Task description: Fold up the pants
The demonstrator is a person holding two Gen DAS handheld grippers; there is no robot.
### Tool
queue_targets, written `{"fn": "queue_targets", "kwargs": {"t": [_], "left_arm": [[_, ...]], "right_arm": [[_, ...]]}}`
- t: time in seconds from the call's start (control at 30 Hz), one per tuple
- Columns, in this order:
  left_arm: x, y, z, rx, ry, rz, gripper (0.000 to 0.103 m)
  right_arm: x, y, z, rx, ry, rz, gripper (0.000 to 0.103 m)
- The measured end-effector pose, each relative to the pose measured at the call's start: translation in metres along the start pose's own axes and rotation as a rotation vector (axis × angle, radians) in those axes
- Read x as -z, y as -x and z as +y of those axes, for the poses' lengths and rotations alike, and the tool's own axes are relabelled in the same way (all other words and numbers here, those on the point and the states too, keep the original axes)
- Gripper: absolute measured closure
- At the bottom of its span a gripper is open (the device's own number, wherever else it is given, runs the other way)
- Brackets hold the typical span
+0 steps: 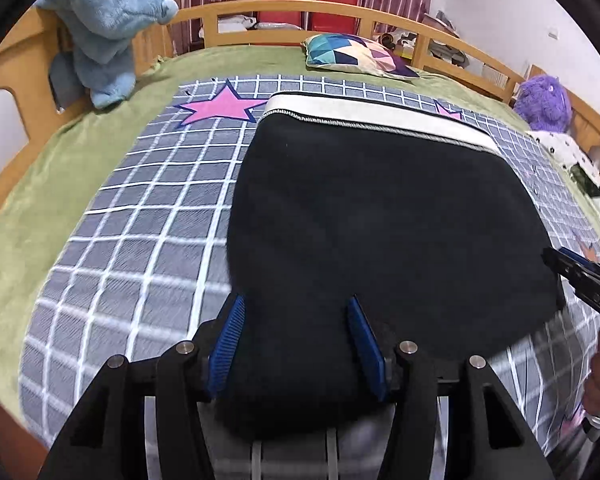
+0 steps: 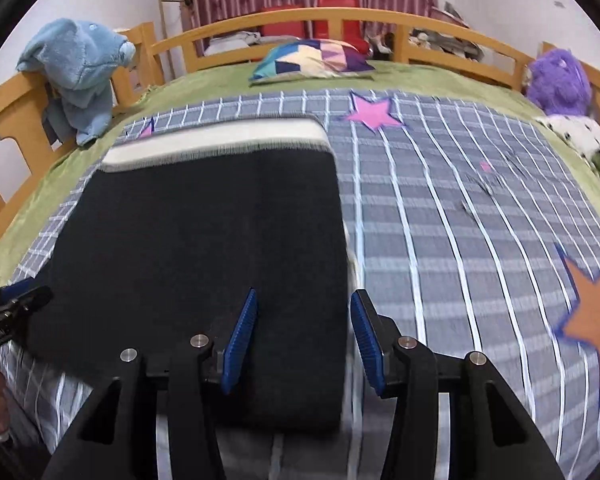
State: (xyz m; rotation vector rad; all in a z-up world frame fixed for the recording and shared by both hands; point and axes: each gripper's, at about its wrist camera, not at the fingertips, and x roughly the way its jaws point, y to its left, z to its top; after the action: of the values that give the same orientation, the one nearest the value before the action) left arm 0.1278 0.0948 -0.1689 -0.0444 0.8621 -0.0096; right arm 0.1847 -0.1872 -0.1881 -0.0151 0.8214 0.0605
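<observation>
The black pants [image 1: 380, 220] with a white waistband [image 1: 380, 114] lie folded on the grey checked blanket [image 1: 140, 220], waistband at the far end. My left gripper [image 1: 296, 344] is open, its blue pads [image 1: 226, 348] straddling the near left corner of the pants. In the right wrist view the pants [image 2: 204, 232] fill the left half, and my right gripper [image 2: 304, 344] is open with its pads [image 2: 240, 344] straddling the near right edge. Each gripper shows at the side of the other's view: the right one [image 1: 580, 284], the left one [image 2: 8, 312].
A green sheet [image 1: 40, 208] covers the bed inside a wooden rail [image 1: 260, 12]. A blue plush [image 1: 104, 28] hangs on the left rail, a patterned pillow [image 1: 360, 56] lies at the far end, a purple plush [image 1: 544, 100] and spotted cloth [image 1: 580, 168] sit at right.
</observation>
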Motion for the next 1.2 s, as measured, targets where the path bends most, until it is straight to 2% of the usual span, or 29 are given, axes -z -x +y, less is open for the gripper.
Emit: {"fn": "queue_targets", "kwargs": {"t": [0.07, 0.13, 0.23, 0.33, 0.4, 0.57, 0.63, 0.7, 0.8, 0.9, 1.03, 1.2], "left_arm": [[0.007, 0.016, -0.003, 0.004, -0.011, 0.007, 0.051], [0.013, 0.035, -0.002, 0.061, 0.019, 0.017, 0.051], [0.016, 0.067, -0.009, 0.060, 0.020, -0.009, 0.051], [0.021, 0.100, -0.019, 0.046, 0.009, -0.049, 0.048], [0.024, 0.126, -0.025, 0.037, -0.003, -0.091, 0.042], [0.029, 0.170, -0.033, 0.012, -0.012, -0.142, 0.034], [0.031, 0.182, -0.034, 0.011, -0.014, -0.149, 0.029], [0.033, 0.195, -0.033, 0.019, -0.006, -0.166, 0.028], [0.036, 0.208, -0.032, 0.015, 0.006, -0.183, 0.026], [0.037, 0.215, -0.032, -0.002, 0.000, -0.190, 0.023], [0.040, 0.219, -0.032, -0.010, 0.003, -0.189, 0.022], [0.042, 0.221, -0.030, -0.007, 0.007, -0.189, 0.022]], "right_arm": [[0.016, 0.015, 0.000, 0.001, 0.004, 0.026, 0.056], [0.029, 0.035, 0.002, 0.008, 0.006, 0.043, 0.058], [0.038, 0.078, 0.005, 0.016, -0.015, -0.012, 0.058], [0.037, 0.117, 0.009, 0.000, -0.037, -0.058, 0.048], [0.035, 0.140, 0.013, 0.010, -0.037, -0.086, 0.037], [0.031, 0.197, 0.020, 0.033, -0.030, -0.146, 0.025], [0.032, 0.211, 0.023, 0.032, -0.027, -0.148, 0.024], [0.034, 0.222, 0.025, 0.029, -0.024, -0.154, 0.023], [0.039, 0.237, 0.026, 0.036, -0.028, -0.177, 0.009], [0.044, 0.247, 0.032, 0.071, -0.004, -0.201, 0.005], [0.048, 0.256, 0.039, 0.105, 0.016, -0.199, 0.005], [0.051, 0.261, 0.040, 0.105, 0.009, -0.197, 0.005]]}}
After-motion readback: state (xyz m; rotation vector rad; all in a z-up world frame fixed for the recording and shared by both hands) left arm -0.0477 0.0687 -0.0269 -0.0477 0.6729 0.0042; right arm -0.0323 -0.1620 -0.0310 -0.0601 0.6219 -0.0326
